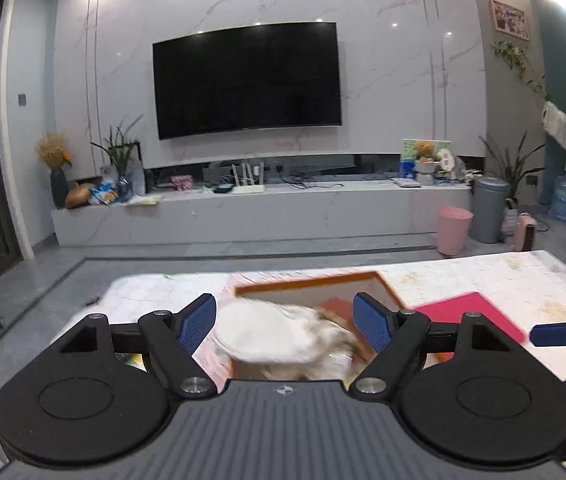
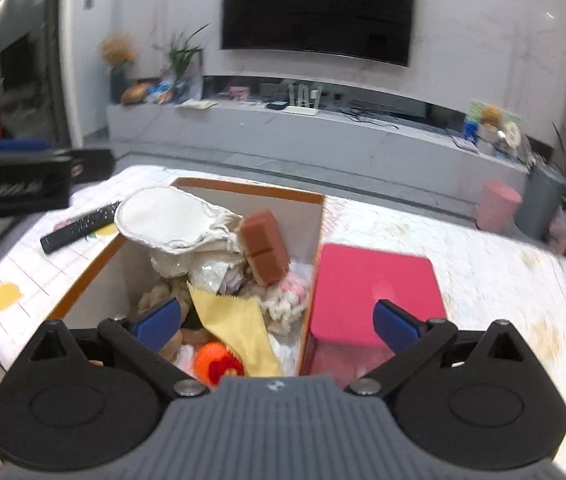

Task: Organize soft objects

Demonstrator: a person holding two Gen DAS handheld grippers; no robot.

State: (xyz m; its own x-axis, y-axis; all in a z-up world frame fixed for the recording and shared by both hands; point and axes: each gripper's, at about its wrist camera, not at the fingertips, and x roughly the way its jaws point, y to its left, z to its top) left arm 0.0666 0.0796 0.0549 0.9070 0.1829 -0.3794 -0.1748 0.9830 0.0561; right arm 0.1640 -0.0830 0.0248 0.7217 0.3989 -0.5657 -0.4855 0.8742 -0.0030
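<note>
An open box with an orange rim [image 2: 251, 189] stands on the table and holds several soft things. A white cloth bag [image 2: 163, 220] lies over its left rim, a brown sponge [image 2: 265, 252] leans in the middle, and a yellow cloth [image 2: 239, 324] and an orange knitted toy [image 2: 215, 360] lie at the front. My right gripper [image 2: 279, 322] hangs open above the box's near edge, gripping nothing. My left gripper [image 1: 285, 320] is also open; the white cloth bag [image 1: 267, 332] shows blurred below, between its fingers, and they do not press on it.
A bright pink flat lid [image 2: 375, 288] lies against the box's right side. A black remote [image 2: 79, 226] rests on the patterned tablecloth [image 2: 503, 280] to the left. Beyond the table are a TV bench, a pink bin [image 1: 454, 234] and a grey bin [image 1: 490, 208].
</note>
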